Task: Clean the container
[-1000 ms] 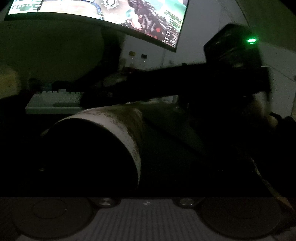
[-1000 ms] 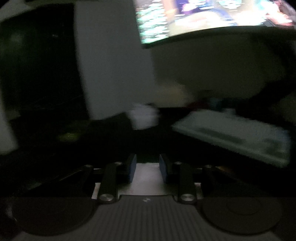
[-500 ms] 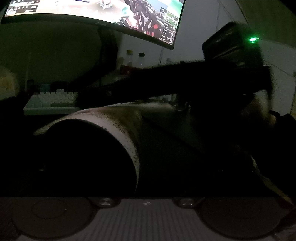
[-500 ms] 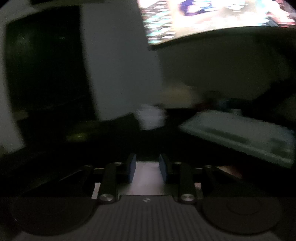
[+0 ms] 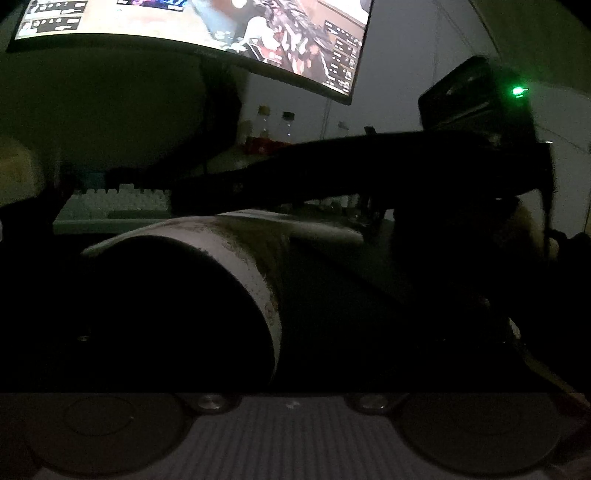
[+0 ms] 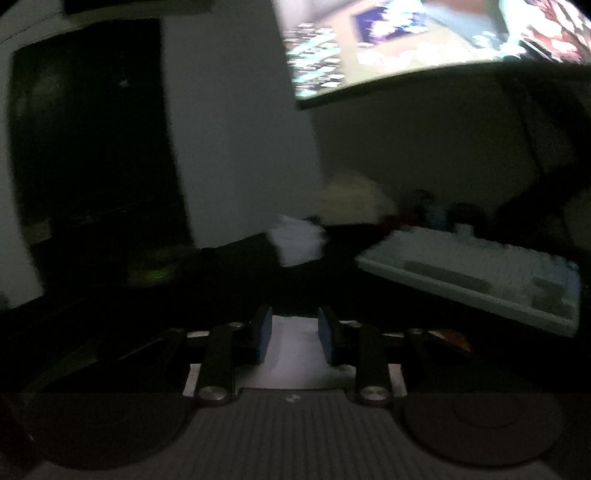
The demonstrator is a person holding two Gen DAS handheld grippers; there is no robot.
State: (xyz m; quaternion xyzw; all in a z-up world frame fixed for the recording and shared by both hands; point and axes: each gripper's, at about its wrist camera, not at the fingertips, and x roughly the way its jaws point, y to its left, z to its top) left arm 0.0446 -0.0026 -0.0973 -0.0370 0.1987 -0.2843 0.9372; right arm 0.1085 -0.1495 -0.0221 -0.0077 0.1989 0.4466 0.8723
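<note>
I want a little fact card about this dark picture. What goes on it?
Lighting: very dim
Container: white cylinder, lying tilted close to the left camera, dark specks on its wall
Left gripper: fingers hidden in the dark, grip unclear
Right gripper: blue pads pinching something pale and flat, perhaps a wipe
Right device from left view: dark body with a green light reaching over the container
Background: lit monitor, white keyboard, small bottles

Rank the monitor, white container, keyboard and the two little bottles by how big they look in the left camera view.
1. Container, nearest the lens, so its apparent size misleads.
2. Monitor, cut off by the frame.
3. Keyboard, partly hidden.
4. The two bottles, which look alike.
</note>
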